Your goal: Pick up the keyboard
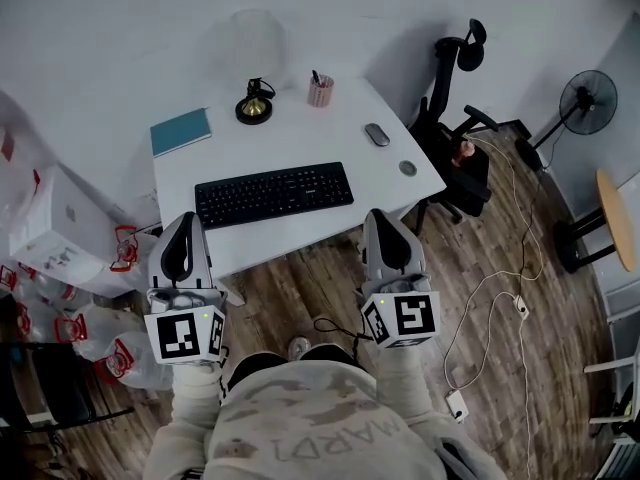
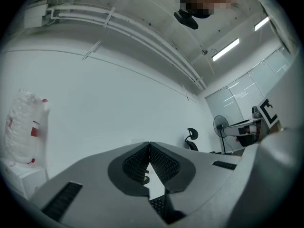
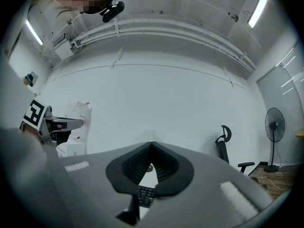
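A black keyboard (image 1: 274, 194) lies flat on the white desk (image 1: 390, 190), near its front edge. My left gripper (image 1: 184, 221) hangs in front of the desk's left front corner, jaws shut and empty. My right gripper (image 1: 382, 218) hovers before the desk's right front part, also shut with nothing in it. Both point toward the desk, apart from the keyboard. In the left gripper view the closed jaws (image 2: 149, 146) fill the bottom, with a sliver of the keyboard (image 2: 157, 204) below them. The right gripper view shows shut jaws (image 3: 151, 147) and a bit of keyboard (image 3: 146, 195).
On the desk sit a teal notebook (image 1: 181, 131), a black-and-gold lamp base (image 1: 254, 103), a pen cup (image 1: 319, 90), a mouse (image 1: 377, 134) and a small round disc (image 1: 407, 168). An office chair (image 1: 455, 138) stands at the right, a fan (image 1: 587, 101) further right, cables on the floor, boxes and bags at the left.
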A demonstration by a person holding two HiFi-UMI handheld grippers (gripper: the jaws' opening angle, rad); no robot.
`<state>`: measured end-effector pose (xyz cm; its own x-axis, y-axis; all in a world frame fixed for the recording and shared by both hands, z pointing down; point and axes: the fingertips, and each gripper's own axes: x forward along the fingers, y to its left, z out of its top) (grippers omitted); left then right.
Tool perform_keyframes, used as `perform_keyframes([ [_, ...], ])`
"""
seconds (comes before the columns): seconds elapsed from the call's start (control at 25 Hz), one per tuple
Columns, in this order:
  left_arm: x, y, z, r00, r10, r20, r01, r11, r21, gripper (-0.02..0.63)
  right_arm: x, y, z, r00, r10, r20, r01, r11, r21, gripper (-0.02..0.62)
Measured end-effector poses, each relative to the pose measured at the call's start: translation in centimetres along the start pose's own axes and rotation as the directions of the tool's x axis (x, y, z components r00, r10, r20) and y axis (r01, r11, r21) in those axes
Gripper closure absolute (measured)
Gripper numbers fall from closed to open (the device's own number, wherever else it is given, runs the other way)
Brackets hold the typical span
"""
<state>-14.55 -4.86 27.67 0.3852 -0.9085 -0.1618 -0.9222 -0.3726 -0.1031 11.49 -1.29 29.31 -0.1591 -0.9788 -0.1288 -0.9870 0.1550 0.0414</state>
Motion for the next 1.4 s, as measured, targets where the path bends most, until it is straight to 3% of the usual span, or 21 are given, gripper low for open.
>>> perform_keyframes([
  [0.68,3.2,-4.4,-1.8,0.998,0.028,-0.058,-0.026,0.999,0.047,0.6,2.2,-4.7,-2.7,0.997,0.075,-0.02,-0.074,0.996,0.043,0.586],
  [1.08,6.3,-4.2,-3.2,0.998,0.002,-0.064,0.0,1.0,0.031,0.6,4.1,-6.2,-3.9,0.998,0.044,-0.038,-0.042,0.998,0.04,0.586],
  [1.4,10.1,-2.1,-5.1,0.996,0.018,-0.086,-0.017,1.0,0.015,0.6,9.0,-6.8,-5.0,0.996,0.065,-0.056,-0.063,0.997,0.033,0.585],
])
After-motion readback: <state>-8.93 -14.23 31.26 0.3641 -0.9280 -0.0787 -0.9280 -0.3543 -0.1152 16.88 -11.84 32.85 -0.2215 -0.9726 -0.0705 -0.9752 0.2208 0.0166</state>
